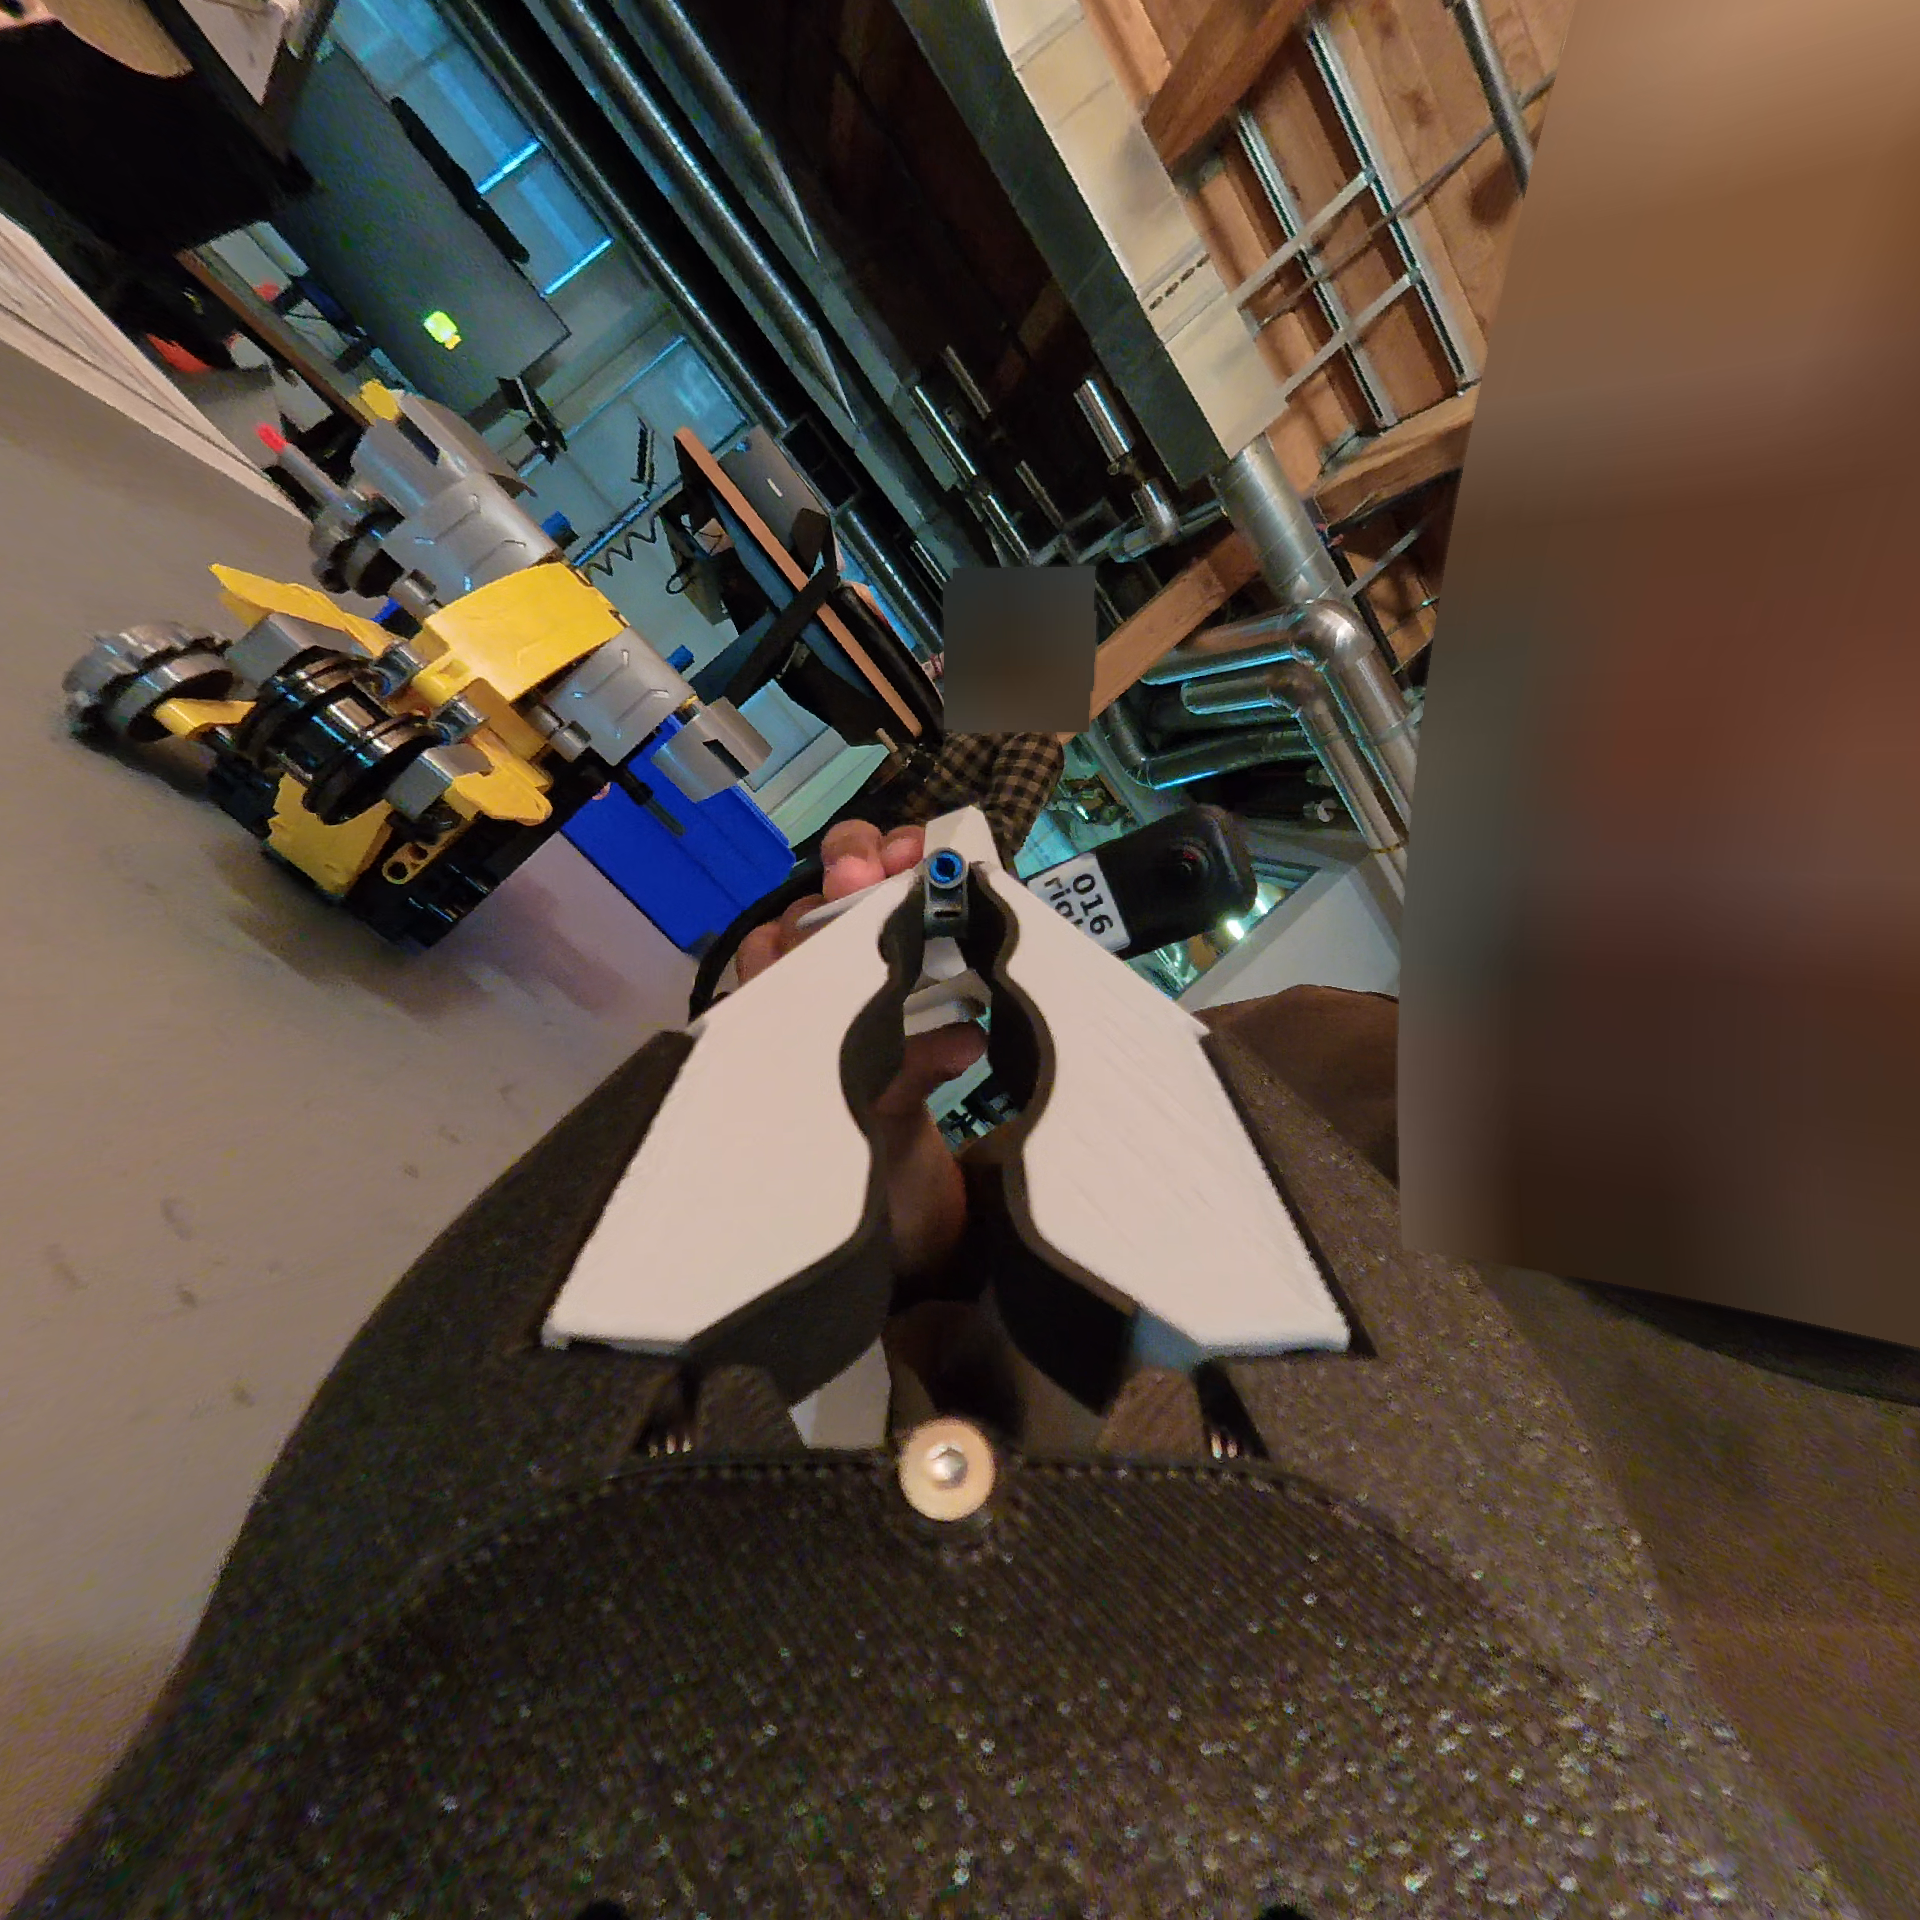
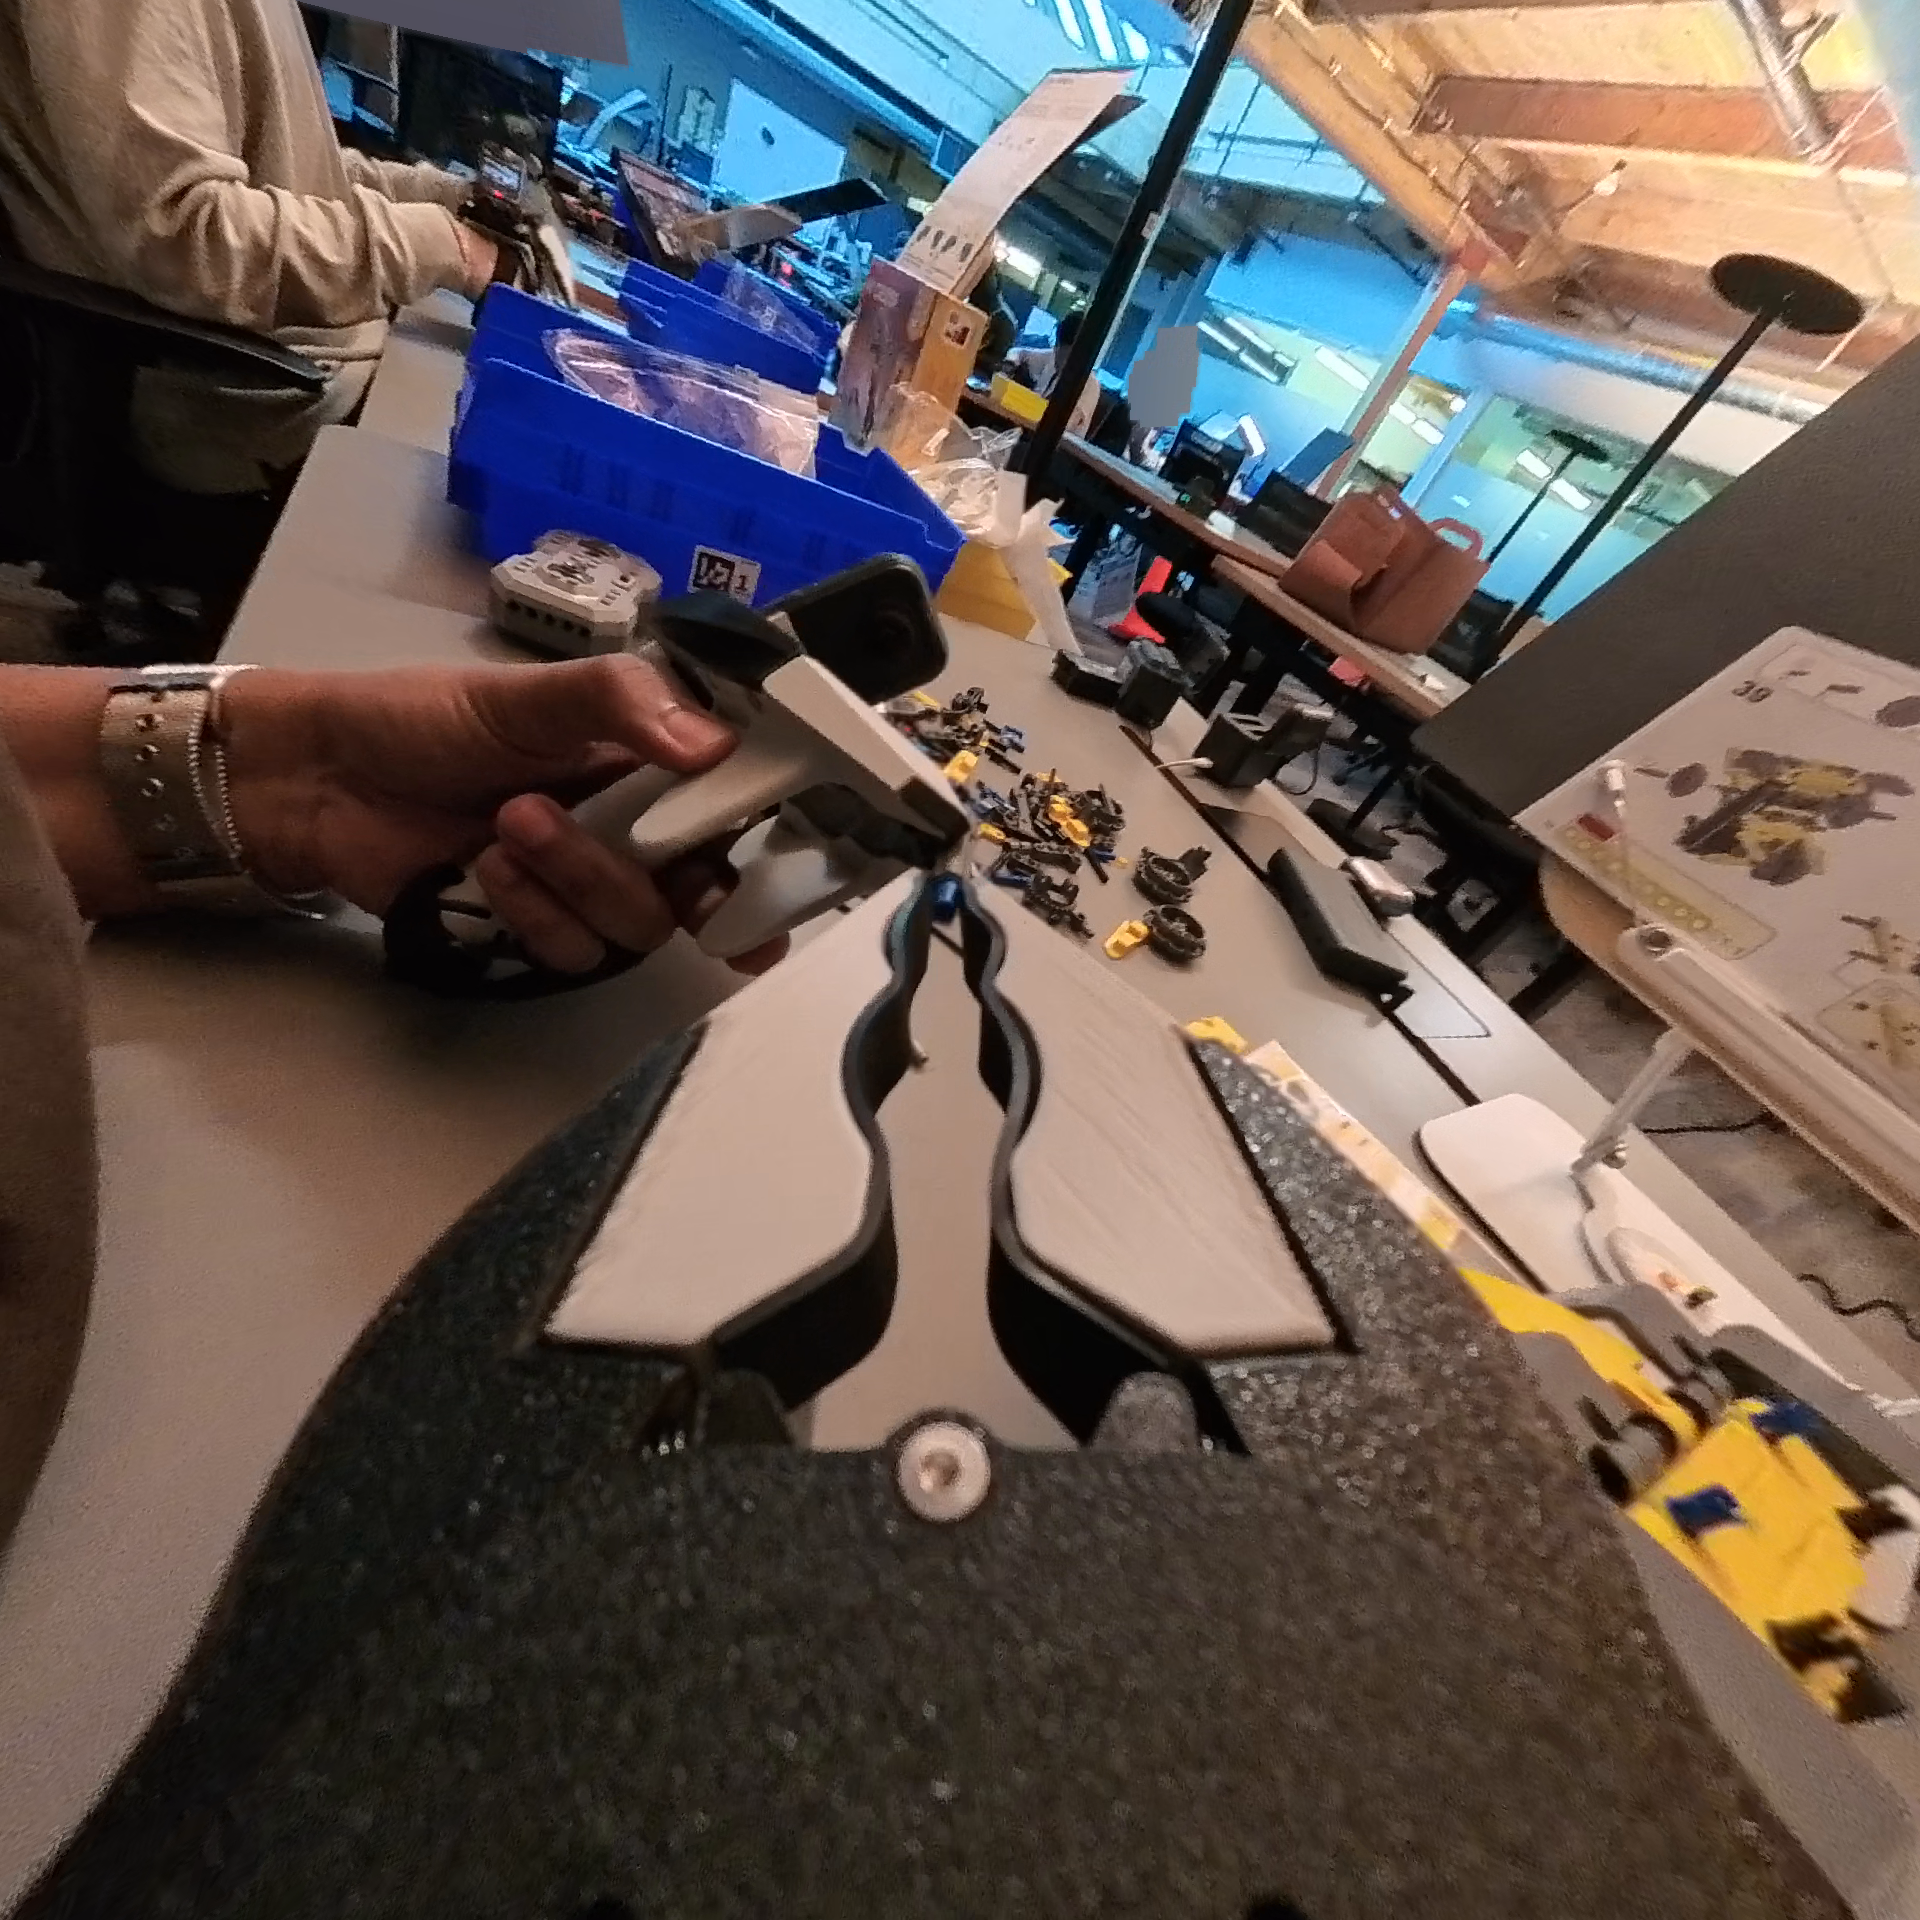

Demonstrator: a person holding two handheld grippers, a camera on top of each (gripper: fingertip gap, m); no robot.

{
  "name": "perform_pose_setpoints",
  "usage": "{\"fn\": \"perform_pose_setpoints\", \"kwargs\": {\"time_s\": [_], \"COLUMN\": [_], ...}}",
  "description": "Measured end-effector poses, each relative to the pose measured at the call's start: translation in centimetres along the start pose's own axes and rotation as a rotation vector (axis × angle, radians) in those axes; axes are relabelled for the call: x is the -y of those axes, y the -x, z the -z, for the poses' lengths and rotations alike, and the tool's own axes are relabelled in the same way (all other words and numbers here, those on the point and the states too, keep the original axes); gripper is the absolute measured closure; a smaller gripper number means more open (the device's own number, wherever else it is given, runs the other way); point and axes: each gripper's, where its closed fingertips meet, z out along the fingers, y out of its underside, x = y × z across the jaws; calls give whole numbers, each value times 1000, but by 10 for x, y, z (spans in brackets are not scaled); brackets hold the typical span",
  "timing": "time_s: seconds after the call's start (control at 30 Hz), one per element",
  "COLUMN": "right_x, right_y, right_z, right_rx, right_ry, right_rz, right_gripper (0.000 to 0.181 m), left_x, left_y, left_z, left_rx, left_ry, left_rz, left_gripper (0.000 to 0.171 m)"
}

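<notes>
My left gripper point(image 1: 943, 885) is shut on a small dark connector piece point(image 1: 940, 909) that has a blue pin point(image 1: 944, 868) in its front end. My right gripper point(image 2: 943, 906) is shut on the blue pin point(image 2: 942, 894) at its fingertips. The two grippers meet tip to tip above the grey table point(image 2: 312, 1091). The left gripper point(image 2: 951, 831), held by a hand, shows in the right wrist view. The right gripper's white tip point(image 1: 964, 831) and camera show just beyond the pin in the left wrist view.
A yellow and grey brick-built vehicle point(image 1: 384, 675) stands on the table and also shows in the right wrist view point(image 2: 1745, 1475). Loose small parts point(image 2: 1049, 821), blue bins point(image 2: 665, 457), a grey hub point(image 2: 571, 592) and an instruction booklet on a stand point(image 2: 1766, 831) are around. A person in beige sits far left. Both grippers' tips are close together, under 4 cm apart.
</notes>
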Motion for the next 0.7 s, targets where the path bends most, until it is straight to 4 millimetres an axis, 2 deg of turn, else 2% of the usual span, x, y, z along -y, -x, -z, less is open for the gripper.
{"fn": "perform_pose_setpoints", "kwargs": {"time_s": [0.2, 0.4, 0.7], "right_x": [-1, -3, 0], "right_y": [0, 1, -4], "right_z": [0, -2, -2], "right_rx": [-6, 9, 61], "right_ry": [12, 31, 11], "right_rz": [12, -13, -244], "right_gripper": [178, 178, 179], "left_x": [-6, -7, 1], "left_y": [0, 2, 2], "left_z": [-5, -6, -8], "left_rx": [17, 48, 58], "left_ry": [35, 45, -7], "left_rz": [-37, -60, -73], "left_gripper": [161, 166, 167]}}
